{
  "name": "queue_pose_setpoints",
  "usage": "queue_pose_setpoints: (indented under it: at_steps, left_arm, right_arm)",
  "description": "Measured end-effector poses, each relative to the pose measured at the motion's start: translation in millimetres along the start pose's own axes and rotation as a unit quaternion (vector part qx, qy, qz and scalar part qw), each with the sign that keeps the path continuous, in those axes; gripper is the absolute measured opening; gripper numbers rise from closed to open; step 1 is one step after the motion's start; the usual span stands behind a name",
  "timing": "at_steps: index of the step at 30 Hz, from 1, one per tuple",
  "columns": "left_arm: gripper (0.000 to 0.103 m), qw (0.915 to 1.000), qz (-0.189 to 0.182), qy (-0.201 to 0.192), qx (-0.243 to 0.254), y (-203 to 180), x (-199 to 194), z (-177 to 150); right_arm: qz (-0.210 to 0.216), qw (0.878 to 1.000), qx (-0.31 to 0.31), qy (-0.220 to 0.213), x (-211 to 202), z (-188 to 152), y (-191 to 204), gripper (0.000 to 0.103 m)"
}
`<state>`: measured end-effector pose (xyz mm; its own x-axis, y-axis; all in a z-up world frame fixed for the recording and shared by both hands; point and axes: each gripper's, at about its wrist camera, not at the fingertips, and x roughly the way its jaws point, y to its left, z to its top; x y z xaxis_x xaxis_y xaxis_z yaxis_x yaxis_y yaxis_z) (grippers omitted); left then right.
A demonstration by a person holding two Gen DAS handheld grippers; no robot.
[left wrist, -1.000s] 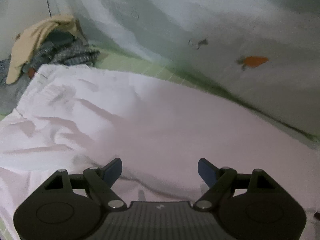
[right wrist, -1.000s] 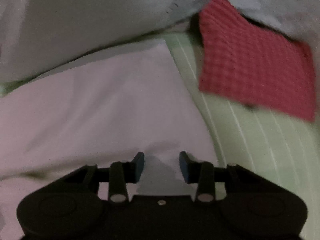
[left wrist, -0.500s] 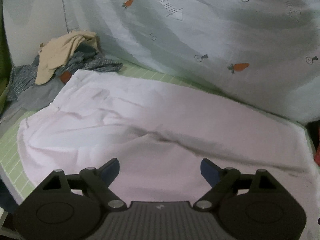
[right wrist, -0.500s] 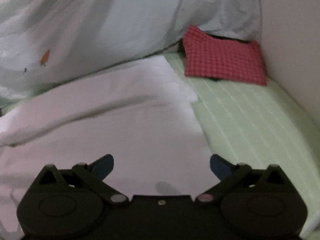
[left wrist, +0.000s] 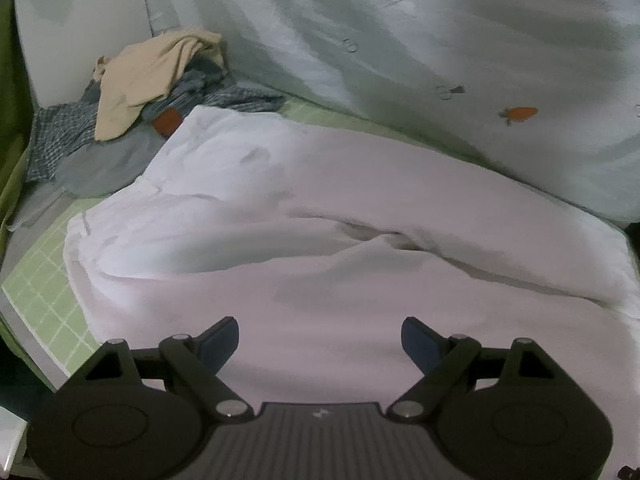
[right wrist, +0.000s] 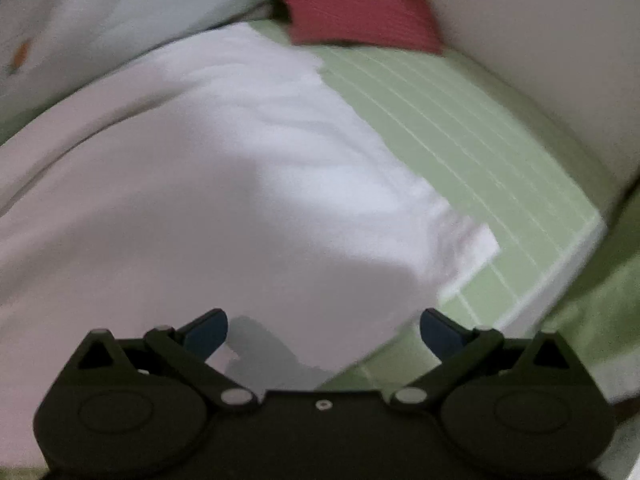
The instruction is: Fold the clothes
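I look down on a bed covered by a light green sheet (right wrist: 472,128) with a grid of thin white lines. A pale wall (right wrist: 540,40) closes the right side, and a pale quilt (left wrist: 440,40) printed with small orange carrots rises along the back.

The white garment (left wrist: 320,208) lies spread across the middle of the bed — soft, thin cloth with shallow wrinkles and one long ridge running across it. Its right edge ends in a small corner on the green sheet. At the far left corner sits a pile of clothes (left wrist: 152,92): a beige piece on top, grey and blue checked pieces under it. At the far right lies a folded red checked cloth (right wrist: 360,16), flat and nearly rectangular; this view is blurred.

My left hand-held gripper (left wrist: 320,340) hangs over the white garment with its jaws spread wide, nothing between them. My right hand-held gripper (right wrist: 324,330) — jaws also fully spread — hangs over the near right edge of the garment, gripping nothing.
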<state>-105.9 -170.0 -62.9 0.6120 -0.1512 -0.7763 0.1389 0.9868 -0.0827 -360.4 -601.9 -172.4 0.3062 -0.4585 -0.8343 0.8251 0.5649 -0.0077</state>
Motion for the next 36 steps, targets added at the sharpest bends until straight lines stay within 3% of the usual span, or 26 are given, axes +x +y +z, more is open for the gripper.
queue_pose_setpoints:
  at_steps: [5,10,19,20,22,29,31,33,35,36]
  left_arm:
    - [0.089,0.9997,0.002,0.008,-0.024,40,7,8]
    - [0.089,0.9976,0.029,0.007,-0.062,99,25,26]
    - [0.086,0.9825,0.082,0.032,-0.164,216,80,51]
    - [0.083,0.9811,0.084,0.04,-0.17,225,88,52]
    - [0.067,0.9784,0.078,0.052,-0.184,239,101,52]
    - [0.04,0.9749,0.067,0.069,-0.201,252,117,52]
    - [0.022,0.9729,0.067,0.065,-0.211,254,117,51]
    - [0.017,0.9686,0.059,0.058,-0.234,259,117,49]
    - [0.014,0.9628,0.054,0.048,-0.26,262,115,47]
    - [0.012,0.9595,0.053,0.043,-0.273,263,113,45]
  right_arm:
    - [-0.007,0.999,0.037,0.002,11,1,4,0.103]
    - [-0.027,0.997,0.073,0.005,15,2,8,0.103]
    - [-0.072,0.987,0.141,0.016,21,13,13,0.103]
    - [-0.078,0.985,0.151,0.014,22,14,13,0.103]
    - [-0.091,0.981,0.172,0.009,24,14,14,0.103]
    - [-0.093,0.979,0.18,0.019,25,23,17,0.098]
    - [-0.088,0.981,0.171,0.011,22,23,16,0.088]
    - [-0.07,0.988,0.14,-0.012,16,21,17,0.035]
    - [-0.039,0.992,0.119,-0.017,13,20,14,0.01]
    - [-0.023,0.992,0.125,-0.019,12,20,9,0.008]
